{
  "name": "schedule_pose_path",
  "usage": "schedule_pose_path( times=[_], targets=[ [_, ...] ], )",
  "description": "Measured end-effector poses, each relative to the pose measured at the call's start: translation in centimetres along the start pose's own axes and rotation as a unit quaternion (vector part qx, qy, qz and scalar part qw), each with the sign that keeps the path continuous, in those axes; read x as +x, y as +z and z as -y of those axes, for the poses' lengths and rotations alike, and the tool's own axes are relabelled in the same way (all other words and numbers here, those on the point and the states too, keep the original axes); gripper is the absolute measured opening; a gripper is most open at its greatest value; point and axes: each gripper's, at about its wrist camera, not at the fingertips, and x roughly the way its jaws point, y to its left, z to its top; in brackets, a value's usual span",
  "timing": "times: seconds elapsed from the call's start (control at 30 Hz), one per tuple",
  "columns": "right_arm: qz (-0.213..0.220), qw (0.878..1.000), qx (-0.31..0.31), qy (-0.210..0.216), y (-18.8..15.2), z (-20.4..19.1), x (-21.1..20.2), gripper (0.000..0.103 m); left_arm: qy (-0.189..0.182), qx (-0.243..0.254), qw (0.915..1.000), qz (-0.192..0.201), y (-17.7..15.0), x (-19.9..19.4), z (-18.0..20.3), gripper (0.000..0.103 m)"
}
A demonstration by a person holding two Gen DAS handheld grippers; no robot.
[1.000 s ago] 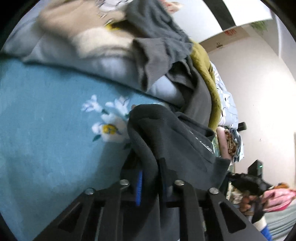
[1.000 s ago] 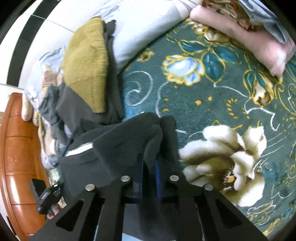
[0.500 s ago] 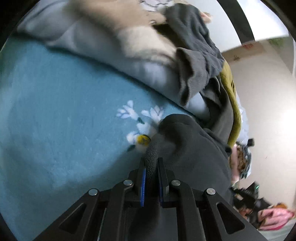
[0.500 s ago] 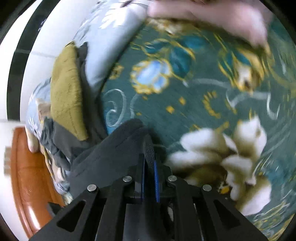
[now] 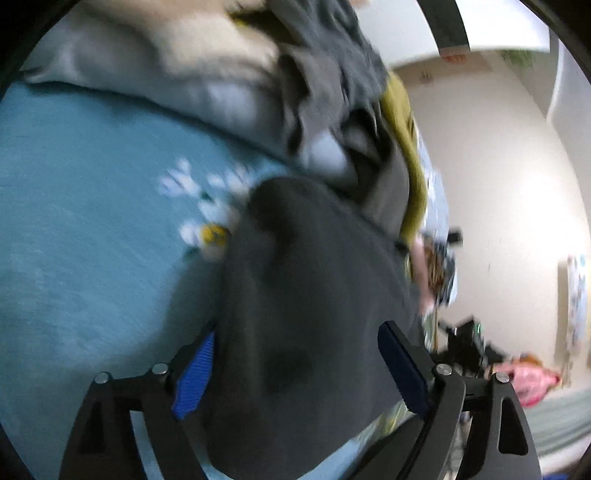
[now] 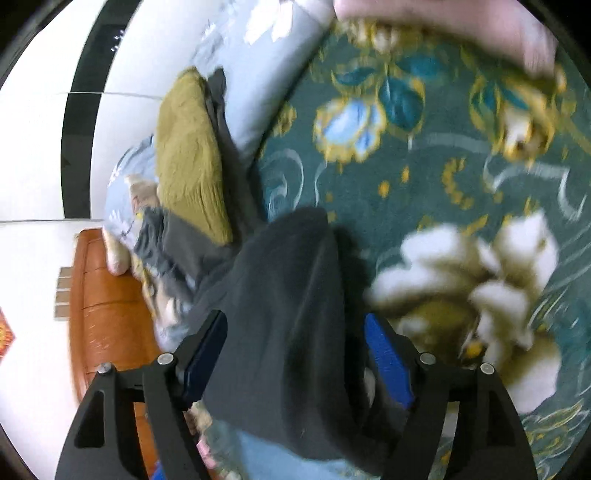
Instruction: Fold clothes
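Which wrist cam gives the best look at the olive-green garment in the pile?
Right wrist: the olive-green garment shows as a broad folded face, fairly sharp, lying on darker clothes. Left wrist catches only a narrow, blurred edge of it behind grey clothes.

right claw (image 6: pixel 295 354) opening, dark garment (image 6: pixel 288 314) between pads, floral blanket (image 6: pixel 443 177)

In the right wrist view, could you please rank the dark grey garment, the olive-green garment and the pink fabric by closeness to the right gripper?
1. Dark grey garment: between the opening jaws of the right gripper.
2. Olive-green garment: upper left, on the pile.
3. Pink fabric: top edge, farthest.
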Motion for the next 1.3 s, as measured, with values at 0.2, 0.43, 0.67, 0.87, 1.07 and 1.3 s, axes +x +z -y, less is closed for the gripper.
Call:
schedule_pose_path(
  times=[0.2, 0.43, 0.67, 0.87, 1.07, 1.3],
  targets=[
    [-0.078, 0.994, -0.024, -0.071, -0.1, -1.2, 4.8, 0.078, 0.038, 0.019, 0.9984, -0.037, 0.5, 3.9, 1.1, 0.087],
    [-0.058, 0.988, -0.060, -0.129, -0.9, -3.0, 7.6, 0.080, 0.043, 0.002, 0.9989, -0.016, 0.6, 5.1, 1.4, 0.081],
    [-0.046, 0.988, -0.061, -0.135, -2.1, -4.3, 7.1, 0.044, 0.076, 0.037, 0.9964, 0.004, -0.2, 4.1, 4.0, 0.038],
    [-0.038, 0.986, -0.088, -0.139, -3.2, -7.7, 5.0, 0.036, 0.078, 0.047, 0.9956, 0.022, -1.1, 2.1, 6.2, 0.029],
    [-0.034, 0.980, -0.128, -0.149, -4.3, -10.9, 3.1, 0.035, 0.046, 0.054, 0.9972, 0.023, -1.6, 0.8, 8.3, 0.029],
    [-0.010, 0.979, -0.149, -0.139, -5.8, -12.9, 1.1, 0.035, 0.040, 0.057, 0.9969, 0.037, -2.6, -1.6, 10.6, 0.028]
  ],
)
